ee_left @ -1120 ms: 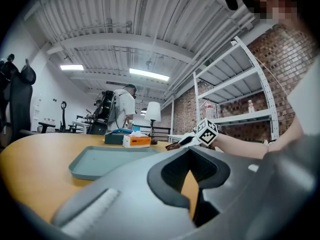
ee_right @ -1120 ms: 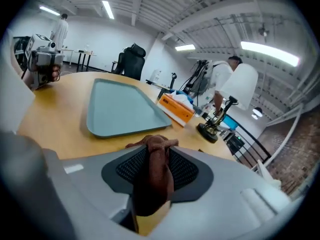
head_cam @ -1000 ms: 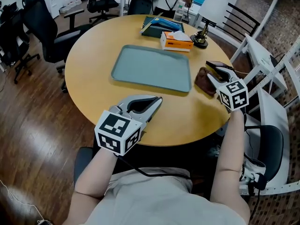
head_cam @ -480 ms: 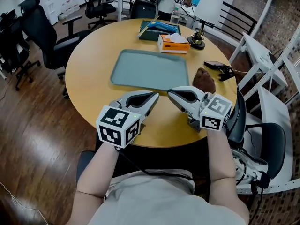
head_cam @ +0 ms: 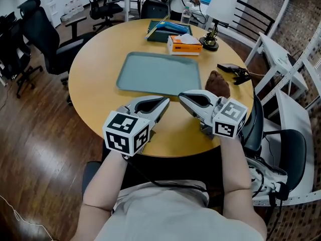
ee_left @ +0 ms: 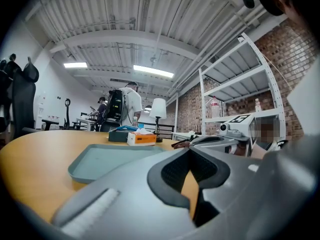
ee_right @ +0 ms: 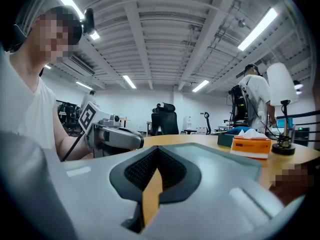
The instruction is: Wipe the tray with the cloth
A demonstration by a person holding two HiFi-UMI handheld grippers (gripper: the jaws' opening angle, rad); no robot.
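A grey-green tray lies empty in the middle of the round wooden table. To its right, near the table's right edge, sits a crumpled brown cloth, untouched. My left gripper rests at the table's front edge, shut and empty, its tip pointing right. My right gripper is just right of it, shut and empty, with the tip pointing left, well short of the cloth. The two tips nearly face each other in front of the tray. In the left gripper view the tray lies ahead to the left.
Behind the tray stand an orange tissue box, a dark flat box and a white-shaded lamp. A black clip-like item lies behind the cloth. Office chairs stand to the left, white shelving to the right.
My right gripper left its place beside the cloth, swung left to the table's front and shut with nothing in it. The left gripper barely moved. The cloth stayed put.
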